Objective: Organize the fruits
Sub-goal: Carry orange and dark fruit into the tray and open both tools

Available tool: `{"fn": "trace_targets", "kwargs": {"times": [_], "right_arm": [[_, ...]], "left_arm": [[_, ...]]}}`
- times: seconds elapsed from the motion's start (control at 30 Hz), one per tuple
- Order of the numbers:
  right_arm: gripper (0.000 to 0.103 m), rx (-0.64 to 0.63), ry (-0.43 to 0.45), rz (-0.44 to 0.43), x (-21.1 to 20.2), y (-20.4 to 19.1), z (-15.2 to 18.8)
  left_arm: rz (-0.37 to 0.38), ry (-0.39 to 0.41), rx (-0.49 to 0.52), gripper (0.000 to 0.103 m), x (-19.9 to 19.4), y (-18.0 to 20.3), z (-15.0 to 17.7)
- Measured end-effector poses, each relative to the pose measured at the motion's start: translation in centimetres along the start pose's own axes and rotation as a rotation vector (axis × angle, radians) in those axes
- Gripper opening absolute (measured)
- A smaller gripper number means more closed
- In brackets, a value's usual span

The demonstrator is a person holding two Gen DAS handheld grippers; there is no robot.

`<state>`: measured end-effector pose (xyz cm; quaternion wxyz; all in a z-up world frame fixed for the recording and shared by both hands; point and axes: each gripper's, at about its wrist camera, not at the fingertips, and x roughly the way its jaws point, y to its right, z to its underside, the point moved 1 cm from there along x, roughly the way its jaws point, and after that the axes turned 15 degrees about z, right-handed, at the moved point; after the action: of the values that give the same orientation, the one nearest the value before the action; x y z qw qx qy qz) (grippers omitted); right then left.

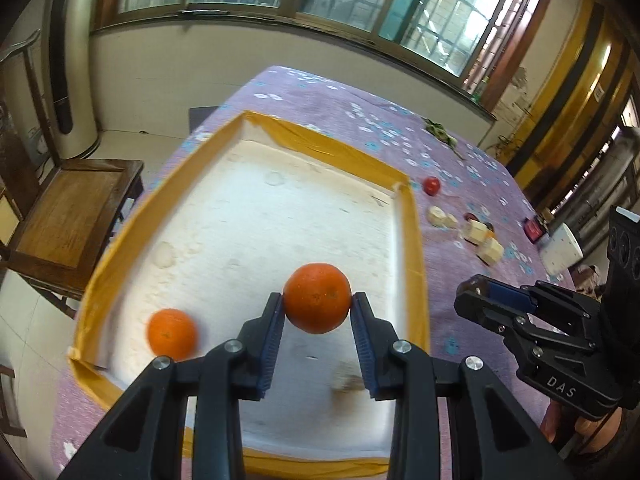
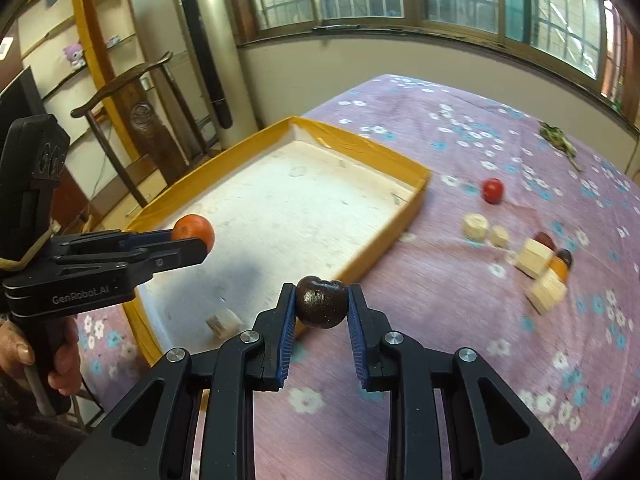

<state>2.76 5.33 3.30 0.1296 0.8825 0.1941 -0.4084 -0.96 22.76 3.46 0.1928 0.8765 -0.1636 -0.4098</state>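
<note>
Blurring hides tray [image 1: 414, 240] lump [image 1: 347, 382] | right claw [image 1: 476, 292] load unseen

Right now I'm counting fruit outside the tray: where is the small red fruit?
The red fruit lies on the purple cloth beyond the tray's far right corner, above the pale wooden blocks.

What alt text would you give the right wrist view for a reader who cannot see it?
The right gripper holds a dark brown round fruit in its jaws above a purple flowered tablecloth. To its left, the left gripper carries an orange round fruit over a shallow white tray with a yellow rim.
</note>
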Motion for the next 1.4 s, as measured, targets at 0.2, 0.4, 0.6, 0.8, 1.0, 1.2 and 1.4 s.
{"fn": "trace_targets", "kwargs": {"times": [0.2, 0.4, 0.6, 0.8, 1.0, 1.2, 1.4], "right_arm": [[0.024, -0.043, -0.032, -0.039, 2.7, -3.0, -1.3], [0.024, -0.055, -0.087, -0.059, 5.2, -4.4, -1.3], [0.024, -0.087, -0.113, -0.046, 6.7, -5.4, -1.2], [0.024, -0.118, -0.122, -0.029, 7.3, -6.0, -1.2], [0.025, -0.143, -0.120, -0.017, 7.6, -6.2, -1.3], [0.032, -0.134, -0.115, -0.007, 7.5, -5.9, -1.3], [0.032, -0.107, -0.097, -0.004, 5.9, -4.9, -0.8]], "left_arm": [[-0.058, 0.008, -0.028, 0.037, -0.1, -3.2, -0.9], [-0.093, -0.016, -0.046, 0.037, 1.0, -5.3, -1.5], [-0.100, -0.037, -0.047, 0.037, 2.1, -6.2, -1.8], [-0.118, -0.056, -0.044, 0.037, 2.7, -7.0, -1.7], [-0.131, -0.060, -0.044, 0.037, 3.0, -7.1, -1.5], [-0.146, -0.066, -0.047, 0.040, 2.6, -7.0, -1.2], [-0.172, -0.051, -0.041, 0.045, 1.7, -6.1, -0.9]]}}
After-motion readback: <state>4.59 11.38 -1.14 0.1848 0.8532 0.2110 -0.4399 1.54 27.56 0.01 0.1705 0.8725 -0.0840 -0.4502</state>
